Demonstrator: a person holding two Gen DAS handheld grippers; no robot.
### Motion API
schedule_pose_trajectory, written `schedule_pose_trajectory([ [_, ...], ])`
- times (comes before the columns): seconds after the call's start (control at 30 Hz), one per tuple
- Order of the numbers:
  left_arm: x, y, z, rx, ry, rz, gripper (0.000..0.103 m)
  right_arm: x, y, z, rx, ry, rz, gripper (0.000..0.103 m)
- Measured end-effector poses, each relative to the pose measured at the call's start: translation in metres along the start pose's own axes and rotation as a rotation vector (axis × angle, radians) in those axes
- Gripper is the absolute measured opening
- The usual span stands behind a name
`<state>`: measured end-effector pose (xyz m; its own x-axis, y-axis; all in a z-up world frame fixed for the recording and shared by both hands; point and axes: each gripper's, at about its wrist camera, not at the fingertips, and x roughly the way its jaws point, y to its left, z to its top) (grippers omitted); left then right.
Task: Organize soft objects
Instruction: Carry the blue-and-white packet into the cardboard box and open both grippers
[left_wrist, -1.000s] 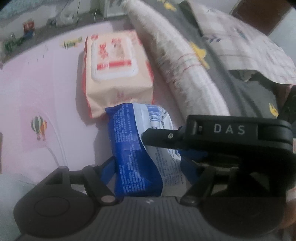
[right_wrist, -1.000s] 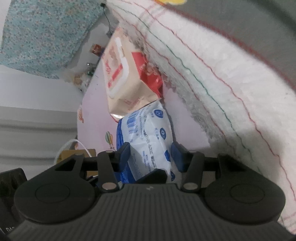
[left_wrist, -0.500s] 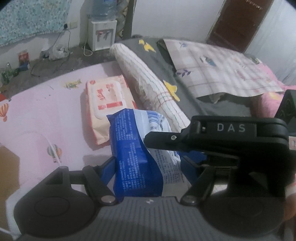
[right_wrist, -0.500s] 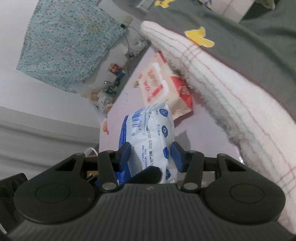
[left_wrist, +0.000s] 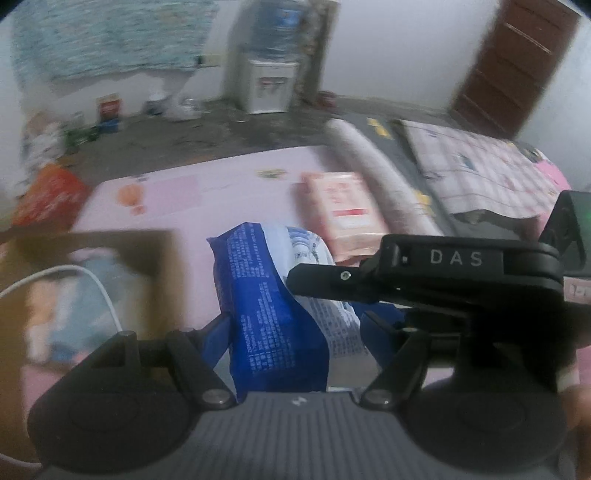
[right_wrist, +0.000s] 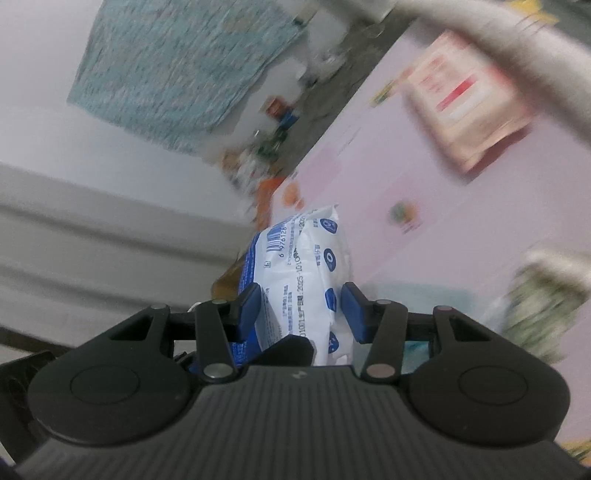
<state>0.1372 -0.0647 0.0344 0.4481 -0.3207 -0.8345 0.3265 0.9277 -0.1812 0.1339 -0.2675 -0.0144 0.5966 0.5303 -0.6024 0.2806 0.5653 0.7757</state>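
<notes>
blue-white soft pack (left_wrist: 273, 314) clamped by both tools: left tool (left_wrist: 291, 332), right tool (right_wrist: 299, 310). light, squashy, slippery film; grip mid-body.

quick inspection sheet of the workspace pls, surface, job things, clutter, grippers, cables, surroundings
surface: pink printed bedsheet, blurred.
job's things: blue and white soft pack held up off the sheet between both grippers; peach wipes pack lying flat beside a rolled white towel.
clutter: checked cloth on a grey blanket; open cardboard box at the left with blurred contents.
grippers: left gripper shut on the soft pack; right gripper shut on the same pack.
cables: white cable arching over the box.
surroundings: water dispenser, brown door, patterned blue cloth on the wall, small items on the floor.
</notes>
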Motion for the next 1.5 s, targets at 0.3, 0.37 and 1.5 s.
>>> schedule_pose_trajectory([
  [0.3,-0.042,0.137,-0.061,-0.159,0.081,0.11,0.075,0.104,0.091,-0.093,-0.039,0.234,0.027,0.048],
  [0.37,-0.044,0.164,-0.077,-0.195,0.113,0.133,0.075,0.132,0.101,-0.114,-0.032,0.295,0.022,0.048],
  [1.5,-0.014,0.232,-0.16,-0.377,0.295,0.068,0.071,0.32,0.19,-0.205,-0.9,0.953,0.16,0.049],
])
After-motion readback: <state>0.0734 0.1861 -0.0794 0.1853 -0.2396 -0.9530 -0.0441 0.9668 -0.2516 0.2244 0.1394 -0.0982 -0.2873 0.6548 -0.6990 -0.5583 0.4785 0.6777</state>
